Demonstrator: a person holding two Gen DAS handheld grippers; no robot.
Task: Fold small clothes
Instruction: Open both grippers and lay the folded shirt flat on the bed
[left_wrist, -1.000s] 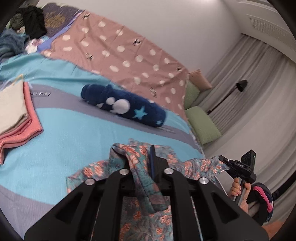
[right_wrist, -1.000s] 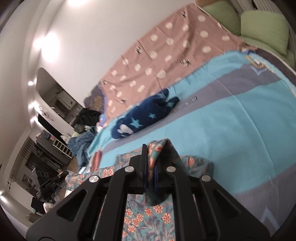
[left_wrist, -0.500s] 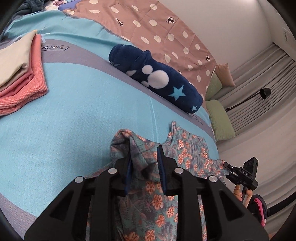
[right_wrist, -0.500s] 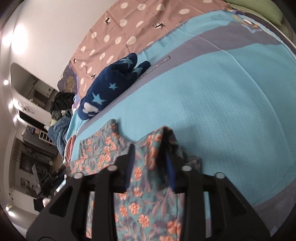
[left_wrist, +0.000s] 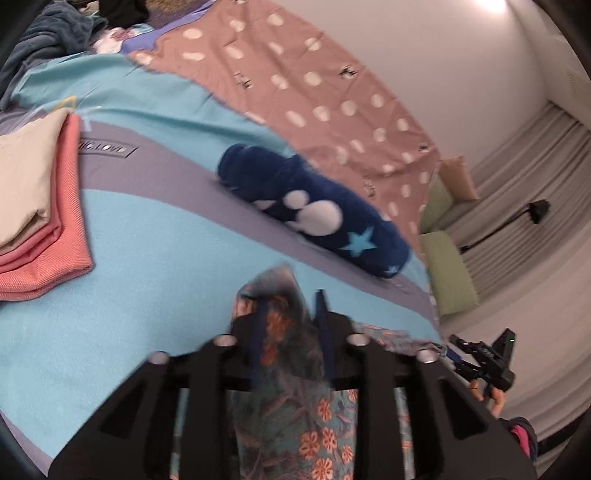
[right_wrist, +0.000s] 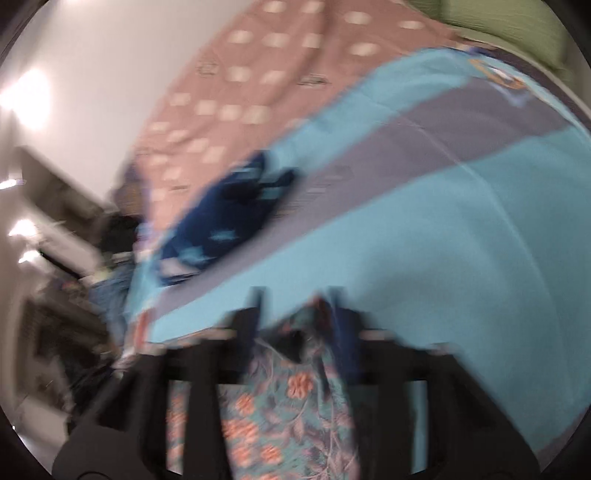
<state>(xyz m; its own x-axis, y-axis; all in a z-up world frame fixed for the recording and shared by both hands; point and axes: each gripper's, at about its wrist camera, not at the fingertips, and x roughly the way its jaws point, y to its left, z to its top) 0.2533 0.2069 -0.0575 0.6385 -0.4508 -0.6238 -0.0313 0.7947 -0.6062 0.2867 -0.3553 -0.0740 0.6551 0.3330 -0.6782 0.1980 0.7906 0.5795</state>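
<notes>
Turquoise bedspread (left_wrist: 140, 266); floral garment (left_wrist: 295, 417) lengthwise toward camera, loose between both opening claws.

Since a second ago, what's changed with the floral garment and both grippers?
Both grippers have let go: the left gripper and right gripper, then pinched shut on the teal floral garment, are opening, cloth loose between them. Folded pink and beige stack and navy star-print fleece roll lie unchanged.

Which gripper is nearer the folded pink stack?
Left. The left gripper sits over the floral garment with the folded pink stack close at its side; the right gripper is past it, farther off.
</notes>
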